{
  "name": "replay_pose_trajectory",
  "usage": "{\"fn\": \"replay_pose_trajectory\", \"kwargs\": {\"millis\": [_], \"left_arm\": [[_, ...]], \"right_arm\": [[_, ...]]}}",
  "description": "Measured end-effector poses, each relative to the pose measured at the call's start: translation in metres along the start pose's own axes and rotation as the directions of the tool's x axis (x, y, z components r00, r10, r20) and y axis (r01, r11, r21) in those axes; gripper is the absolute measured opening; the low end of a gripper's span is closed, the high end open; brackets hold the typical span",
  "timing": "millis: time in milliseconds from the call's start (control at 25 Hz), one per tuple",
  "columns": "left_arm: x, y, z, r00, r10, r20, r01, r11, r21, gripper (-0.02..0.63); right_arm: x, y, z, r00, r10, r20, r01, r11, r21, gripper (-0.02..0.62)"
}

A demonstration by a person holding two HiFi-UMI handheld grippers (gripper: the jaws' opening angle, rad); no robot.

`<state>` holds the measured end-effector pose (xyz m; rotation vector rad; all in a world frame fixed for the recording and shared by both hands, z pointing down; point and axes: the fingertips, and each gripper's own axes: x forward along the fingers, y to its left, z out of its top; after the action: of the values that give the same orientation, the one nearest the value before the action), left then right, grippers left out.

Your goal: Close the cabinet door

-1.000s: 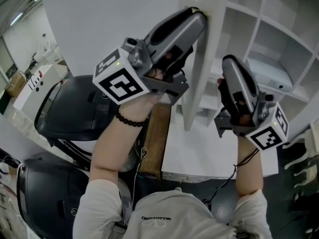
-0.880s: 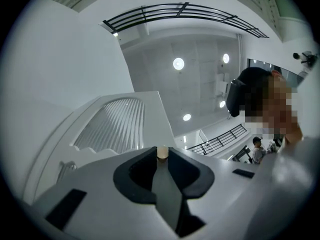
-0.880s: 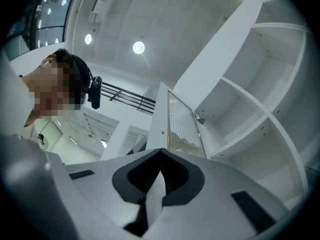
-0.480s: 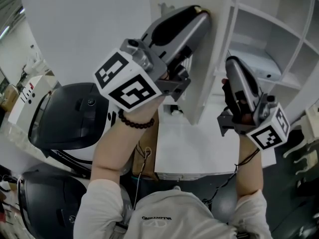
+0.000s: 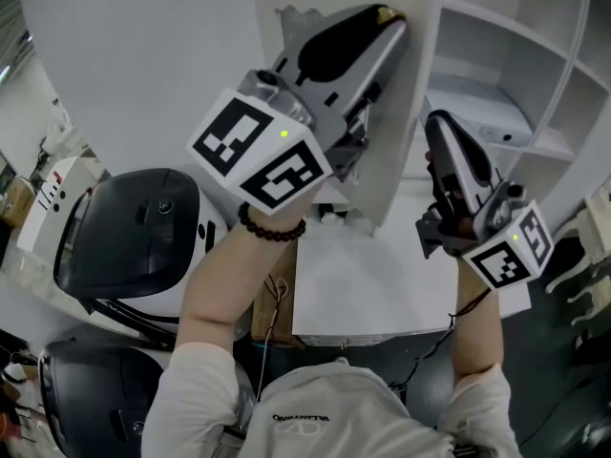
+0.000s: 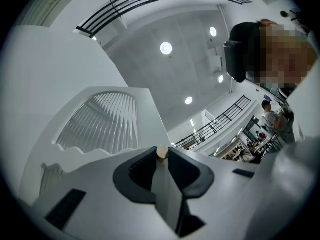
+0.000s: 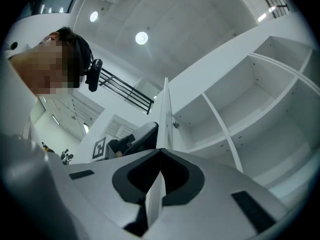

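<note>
left gripper (image 6: 161, 154) and right gripper (image 7: 160, 151) both clamp the cabinet door (image 7: 164, 109) edge; shelves (image 7: 235, 109) show in right gripper view, not left.

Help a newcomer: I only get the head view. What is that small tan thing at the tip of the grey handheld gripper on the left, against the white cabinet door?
Observer: A small round tan knob. The left gripper has its jaws closed on it, as its own view shows.
Operator: Is the other one holding anything?
Observer: Nothing I can see. The right gripper has its jaws together in its own view, with the white cabinet door rising edge-on just beyond them.
Operator: Is that door plain?
Observer: No, the left gripper view shows a ribbed panel set in its face.
</note>
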<state>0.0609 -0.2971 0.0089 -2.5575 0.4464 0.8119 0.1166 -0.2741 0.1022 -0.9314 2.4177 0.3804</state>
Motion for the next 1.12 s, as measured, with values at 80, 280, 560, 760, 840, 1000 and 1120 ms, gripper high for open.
{"fn": "replay_pose_trajectory", "kwargs": {"millis": [80, 280, 560, 760, 840, 1000, 1120], "left_arm": [[0.01, 0.0, -0.007, 1.0, 0.006, -0.012, -0.006, 1.0, 0.024, 0.074], [0.042, 0.001, -0.03, 0.999, 0.024, -0.027, -0.023, 0.998, 0.058, 0.075], [0.064, 0.008, -0.053, 0.999, 0.042, -0.033, -0.038, 0.993, 0.112, 0.078], [0.075, 0.011, -0.063, 0.998, 0.065, -0.021, -0.06, 0.982, 0.178, 0.078], [0.079, 0.013, -0.066, 0.997, 0.078, -0.022, -0.072, 0.975, 0.209, 0.078], [0.086, 0.017, -0.073, 0.994, 0.108, -0.03, -0.097, 0.96, 0.262, 0.077], [0.091, 0.021, -0.079, 0.99, 0.132, -0.039, -0.115, 0.949, 0.294, 0.077]], "right_arm": [[-0.003, -0.009, -0.004, 1.0, -0.016, -0.013, 0.016, 1.0, -0.006, 0.011], [-0.012, -0.038, -0.003, 0.999, -0.038, -0.038, 0.036, 0.998, -0.052, 0.011], [-0.015, -0.066, -0.017, 0.993, -0.086, -0.083, 0.079, 0.994, -0.08, 0.011], [-0.018, -0.085, -0.029, 0.983, -0.128, -0.132, 0.117, 0.989, -0.089, 0.011], [-0.019, -0.092, -0.033, 0.978, -0.148, -0.149, 0.133, 0.986, -0.103, 0.011], [-0.019, -0.099, -0.037, 0.973, -0.165, -0.164, 0.144, 0.981, -0.13, 0.011], [-0.02, -0.106, -0.039, 0.97, -0.18, -0.165, 0.16, 0.979, -0.129, 0.011]]}}
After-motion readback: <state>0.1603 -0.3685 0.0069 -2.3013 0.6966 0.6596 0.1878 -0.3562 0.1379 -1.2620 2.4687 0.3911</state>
